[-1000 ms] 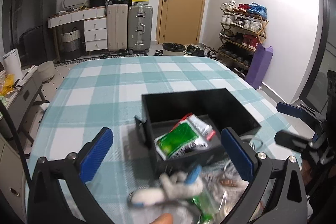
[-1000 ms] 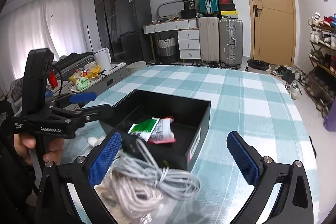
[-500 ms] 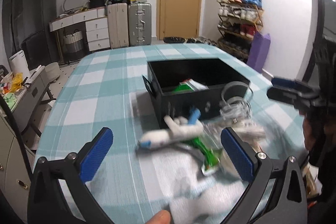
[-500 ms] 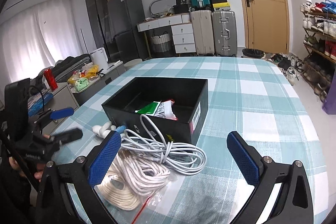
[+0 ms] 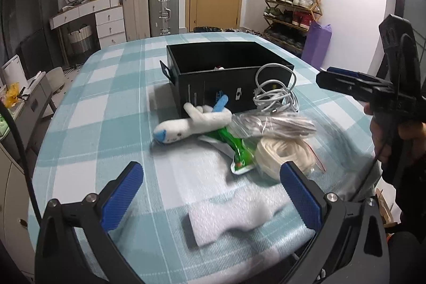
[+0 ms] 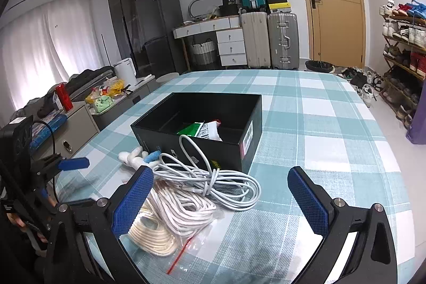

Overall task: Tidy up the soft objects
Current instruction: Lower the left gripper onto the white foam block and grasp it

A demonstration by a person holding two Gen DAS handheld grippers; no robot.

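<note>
— Both pairs of fingers are spread wide with nothing between them: the left gripper [image 5: 210, 193] hangs over the near edge of the table, the right gripper [image 6: 221, 196] over the pile.

— What lies nearest the left one?

— A white foam sheet [image 5: 237, 214] flat on the checked tablecloth [image 5: 106, 108], just under the blue pads. Beyond it, a green packet [image 5: 239, 151] and a clear bag of cream rope [image 6: 165, 214], touching each other.

— And the plush?

— The white plush airplane [image 5: 191, 124] with blue nose and tail lies on its side just in front of the black box [image 6: 247, 124], resting on the green packet's end. Beside it a coiled white cable [image 6: 213, 177] leans against the box's front wall, one loop reaching above the rim.

— Anything in the box?

— A green-and-white pouch [image 6: 202, 129] sits at its bottom. Behind the table stand suitcases [image 6: 269, 39] and a closed door [image 6: 338, 1].
</note>
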